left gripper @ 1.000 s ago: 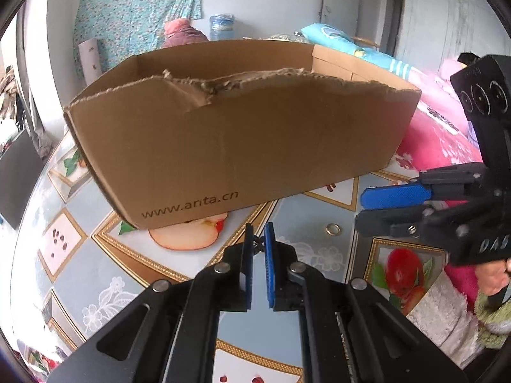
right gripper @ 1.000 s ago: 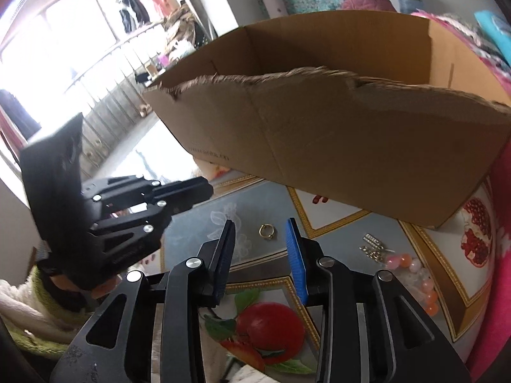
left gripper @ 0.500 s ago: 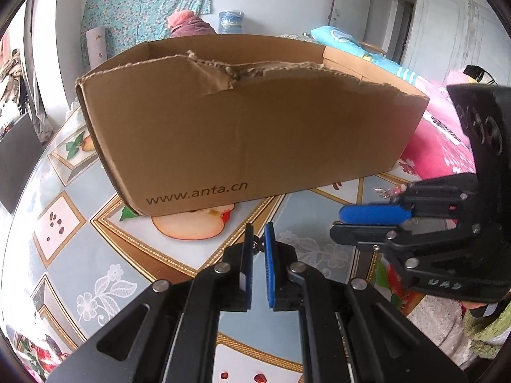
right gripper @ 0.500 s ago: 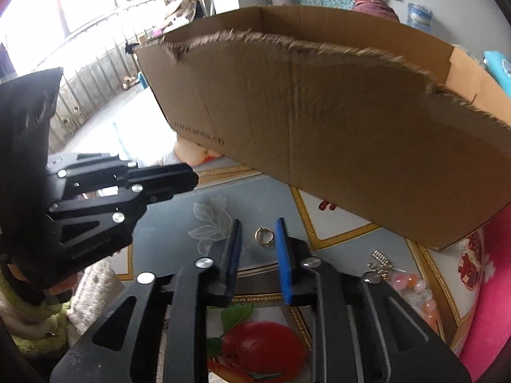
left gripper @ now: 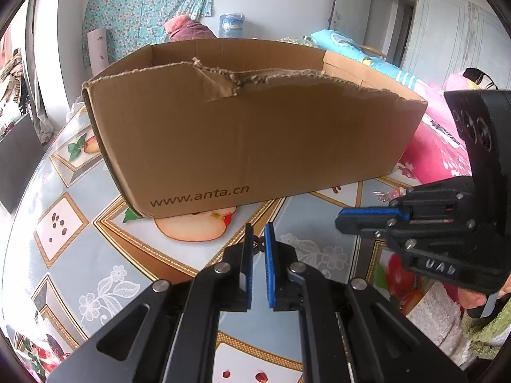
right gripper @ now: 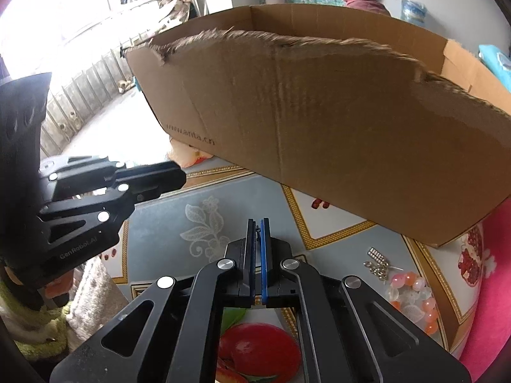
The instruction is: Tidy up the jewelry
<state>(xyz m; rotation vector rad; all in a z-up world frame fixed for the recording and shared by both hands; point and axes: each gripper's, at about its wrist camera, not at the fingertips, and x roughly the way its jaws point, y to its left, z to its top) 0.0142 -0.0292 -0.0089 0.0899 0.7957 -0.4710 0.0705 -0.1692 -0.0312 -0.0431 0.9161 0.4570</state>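
A brown cardboard box (left gripper: 249,134) marked www.anta.cn stands on the table; it also shows in the right wrist view (right gripper: 335,121). My left gripper (left gripper: 258,239) is shut on a small dark metal piece of jewelry (left gripper: 256,244), just in front of the box. My right gripper (right gripper: 258,226) is shut on a small ring, barely visible between the pads, above the table before the box. It shows side-on in the left wrist view (left gripper: 361,217). A silver chain piece (right gripper: 378,263) and a pink bead bracelet (right gripper: 412,296) lie to its right.
The table wears a glossy fruit-pattern cloth (left gripper: 80,255). A pink quilt (left gripper: 431,146) lies right of the box. The left gripper's body (right gripper: 80,210) fills the left of the right wrist view. A railing (right gripper: 83,89) runs beyond the table's far side.
My right gripper has closed around the gold ring that lay on the table and now holds it. The left gripper stays shut on its piece and has shifted slightly.
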